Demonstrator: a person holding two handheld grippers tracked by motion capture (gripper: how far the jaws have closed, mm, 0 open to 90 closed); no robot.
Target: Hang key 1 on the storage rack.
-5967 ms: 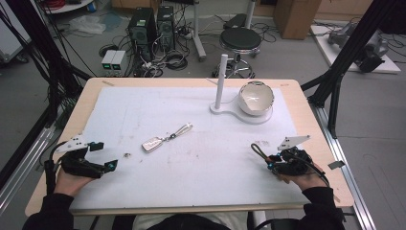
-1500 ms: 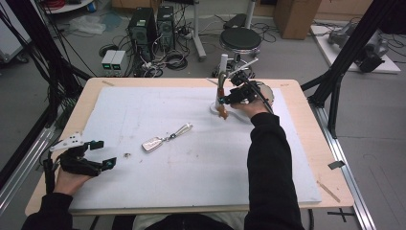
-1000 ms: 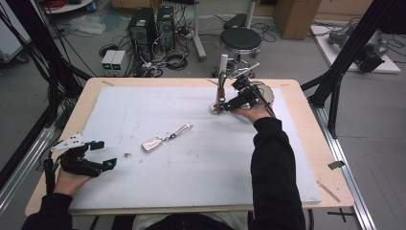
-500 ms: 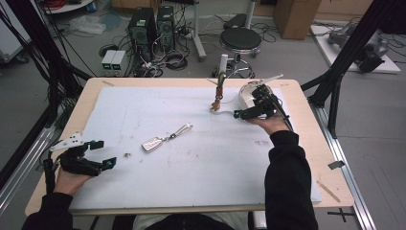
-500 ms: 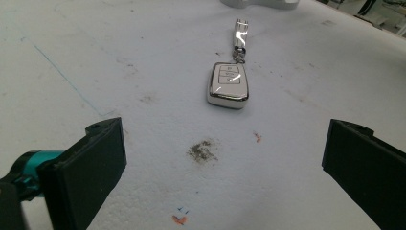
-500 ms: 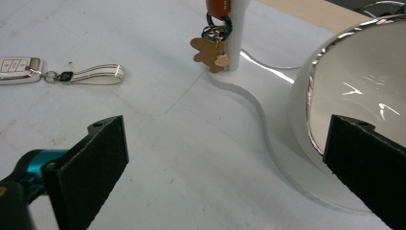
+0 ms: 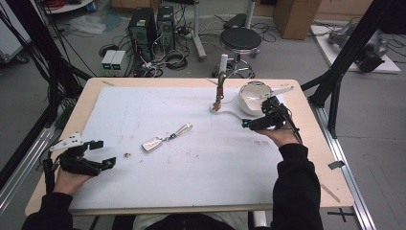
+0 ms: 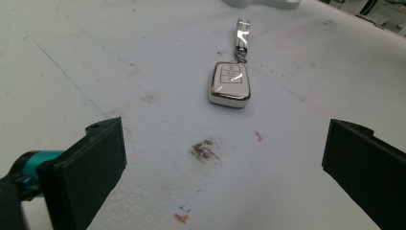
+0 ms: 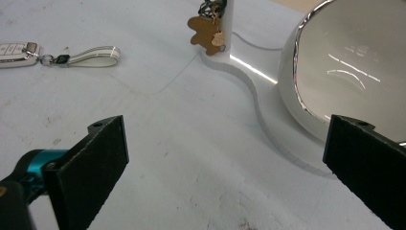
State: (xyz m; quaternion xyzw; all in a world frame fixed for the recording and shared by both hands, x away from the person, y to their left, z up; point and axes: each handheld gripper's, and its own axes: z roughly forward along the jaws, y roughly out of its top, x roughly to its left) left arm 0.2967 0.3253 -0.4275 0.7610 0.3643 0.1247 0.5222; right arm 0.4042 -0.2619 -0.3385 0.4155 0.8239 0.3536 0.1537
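Note:
A white car key fob (image 7: 152,143) with a pale strap (image 7: 182,129) lies mid-table. My left gripper (image 7: 103,153) rests at the near left corner, open and empty, with the fob (image 8: 230,86) ahead of its jaws (image 8: 225,177). A white stand has a post (image 7: 223,64) from which a brown bear-shaped charm (image 7: 219,99) hangs on a ring. Beside the post sits a shiny white bowl (image 7: 253,96). My right gripper (image 7: 251,123) hovers in front of the bowl, open and empty. In its view (image 9: 225,172) the charm (image 9: 207,33) hangs ahead and the bowl (image 9: 354,72) is at the right.
A white mat (image 7: 191,182) covers the wooden table, with a dark smudge (image 8: 206,149) near my left gripper. Black frame posts (image 7: 335,91) stand at the table's right edge. A stool (image 7: 240,38) and computers (image 7: 153,24) are on the floor beyond.
My right gripper went from the near right up to the post, then drew back toward the bowl's front. The brown charm now hangs on the post. The left gripper stayed put.

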